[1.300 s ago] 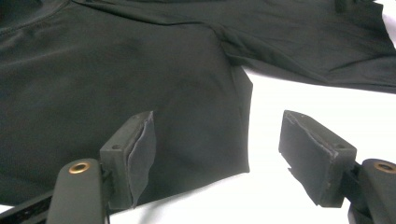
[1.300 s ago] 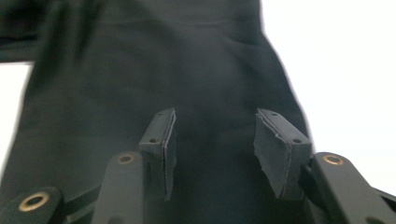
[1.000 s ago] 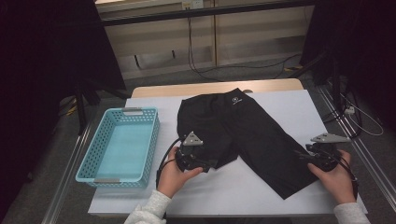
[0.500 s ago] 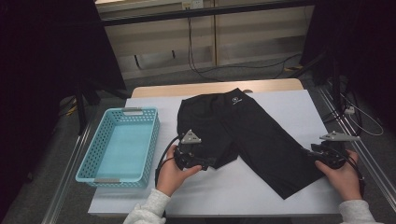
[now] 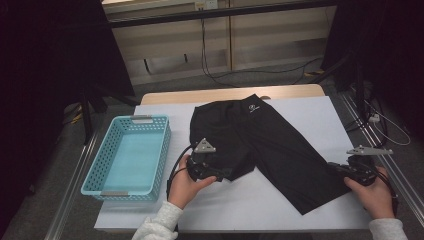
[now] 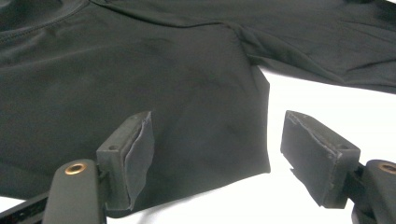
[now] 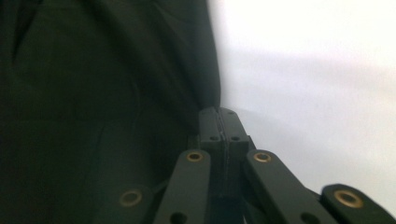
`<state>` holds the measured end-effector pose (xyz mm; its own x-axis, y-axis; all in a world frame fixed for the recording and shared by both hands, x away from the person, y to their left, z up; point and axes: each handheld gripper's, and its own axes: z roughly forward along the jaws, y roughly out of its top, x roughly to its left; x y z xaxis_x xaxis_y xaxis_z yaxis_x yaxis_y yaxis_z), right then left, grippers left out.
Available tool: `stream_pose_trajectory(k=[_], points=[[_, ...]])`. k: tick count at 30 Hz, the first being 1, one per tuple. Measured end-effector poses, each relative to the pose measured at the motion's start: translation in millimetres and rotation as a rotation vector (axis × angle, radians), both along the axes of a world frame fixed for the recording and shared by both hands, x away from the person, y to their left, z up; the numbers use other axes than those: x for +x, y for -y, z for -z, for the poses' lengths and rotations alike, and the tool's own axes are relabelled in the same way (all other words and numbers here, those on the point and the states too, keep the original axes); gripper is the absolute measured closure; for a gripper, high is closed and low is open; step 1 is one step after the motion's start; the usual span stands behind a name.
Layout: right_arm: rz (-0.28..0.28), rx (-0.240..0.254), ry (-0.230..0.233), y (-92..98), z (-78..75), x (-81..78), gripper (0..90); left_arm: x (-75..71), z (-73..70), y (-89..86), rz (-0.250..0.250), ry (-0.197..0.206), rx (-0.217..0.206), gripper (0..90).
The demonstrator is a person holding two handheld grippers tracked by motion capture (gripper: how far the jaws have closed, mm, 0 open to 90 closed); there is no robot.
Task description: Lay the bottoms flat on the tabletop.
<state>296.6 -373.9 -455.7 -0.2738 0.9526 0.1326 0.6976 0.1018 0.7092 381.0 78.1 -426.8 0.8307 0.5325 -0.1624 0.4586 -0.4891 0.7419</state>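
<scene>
Table: white top, centre of the frame, with a pale wooden edge along its far side.
Rails: metal, one along each side of the table, lower left and lower right.
Floor: grey carpet, upper centre.
Cabinet: light wood panels across the top of the frame, a dark bar above them.
Cables: black, hanging down the panels and trailing over the floor to the right.
Curtains: dark, at the left and right edges.
Lighting: dim, brightest on the tabletop.
</scene>
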Motion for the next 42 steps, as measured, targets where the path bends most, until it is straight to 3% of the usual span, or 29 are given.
stream_pose_trajectory(k=[14,19,20,21,23,25,31,35,38,42], points=[[0.003,-0.02,-0.044,-6.9,-5.8,-42.3,90.0,1.3,-6.2,0.7,0.018,0.0,-0.031,25.8],[-0.039,-0.043,-0.06,-13.6,-8.4,-55.7,89.7,1.6,-7.2,-2.0,0.013,-0.004,-0.033,25.7],[-0.045,-0.039,-0.06,-13.8,-8.9,-56.4,88.4,1.5,-7.2,-2.4,0.01,-0.004,-0.035,25.7],[-0.041,-0.039,-0.038,-13.7,-10.1,-54.8,80.9,1.5,-7.1,-2.6,0.012,-0.003,-0.034,25.6],[-0.023,-0.044,0.011,-14.0,-13.4,-46.1,69.8,0.5,-7.0,-2.7,0.011,-0.004,-0.03,25.6],[-0.021,-0.05,0.02,-16.2,-15.7,-32.9,63.2,-0.6,-6.7,-3.6,0.008,-0.003,-0.028,25.6],[-0.014,-0.052,0.047,-26.7,-12.0,31.0,50.9,-0.7,-6.4,-6.4,-0.007,0.0,-0.014,25.4],[-0.004,-0.071,0.036,-34.1,-7.2,68.2,49.2,-0.3,-5.3,-5.9,-0.01,-0.003,-0.014,25.4],[-0.008,-0.048,0.017,-39.1,-5.0,89.6,50.3,0.5,-6.3,-7.3,-0.016,-0.001,-0.008,25.4],[-0.029,-0.076,-0.029,-45.9,-2.6,108.3,61.1,2.2,-7.6,-9.7,-0.028,0.003,-0.008,25.4]])
